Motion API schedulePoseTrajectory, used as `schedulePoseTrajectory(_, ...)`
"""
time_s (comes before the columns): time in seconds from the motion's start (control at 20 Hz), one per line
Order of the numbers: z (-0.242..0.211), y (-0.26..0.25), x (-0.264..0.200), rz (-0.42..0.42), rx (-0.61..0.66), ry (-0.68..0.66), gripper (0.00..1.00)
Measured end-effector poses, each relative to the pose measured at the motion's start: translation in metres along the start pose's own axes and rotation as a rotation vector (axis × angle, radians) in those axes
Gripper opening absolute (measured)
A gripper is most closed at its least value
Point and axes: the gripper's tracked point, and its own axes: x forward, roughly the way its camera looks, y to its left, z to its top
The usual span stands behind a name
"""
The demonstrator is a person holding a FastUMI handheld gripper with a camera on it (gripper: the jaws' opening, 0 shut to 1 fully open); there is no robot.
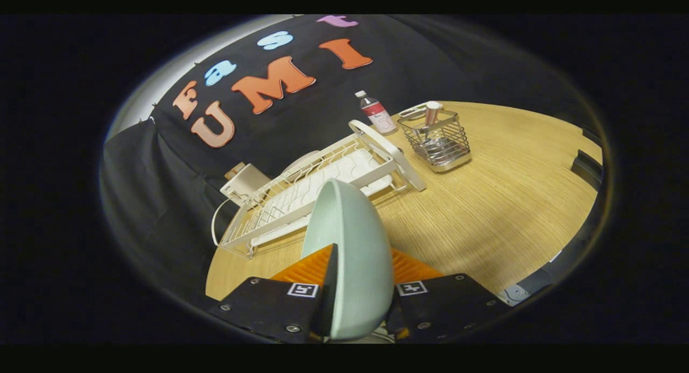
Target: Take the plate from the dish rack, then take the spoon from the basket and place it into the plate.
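The gripper (pixel 352 279) has its fingers closed on the pale green plate (pixel 350 254), held on edge above a light wooden table (pixel 484 211). At eleven o'clock beyond it sits the white dish rack (pixel 312 192); at one o'clock the wire basket (pixel 438 139), with a bottle (pixel 375 112) beside it, black cloth behind.
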Motion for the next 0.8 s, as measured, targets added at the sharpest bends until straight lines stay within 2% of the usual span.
schedulePoseTrajectory(0.15,0.001,-0.013,-0.001,-0.046,0.006,-0.018,0.43)
schedulePoseTrajectory(0.2,0.004,-0.017,-0.002,-0.063,-0.003,-0.029,0.48)
schedulePoseTrajectory(0.25,0.005,-0.022,-0.001,-0.079,-0.020,-0.035,0.57)
schedulePoseTrajectory(0.45,0.025,-0.030,-0.009,-0.106,-0.093,-0.085,0.71)
schedulePoseTrajectory(0.55,0.042,-0.038,-0.014,-0.130,-0.150,-0.133,0.83)
schedulePoseTrajectory(0.6,0.049,-0.042,-0.016,-0.146,-0.178,-0.149,0.92)
schedulePoseTrajectory(0.65,0.057,-0.046,-0.018,-0.159,-0.201,-0.168,0.95)
schedulePoseTrajectory(0.7,0.066,-0.048,-0.020,-0.171,-0.220,-0.187,0.99)
schedulePoseTrajectory(0.8,0.077,-0.054,-0.022,-0.192,-0.258,-0.214,0.99)
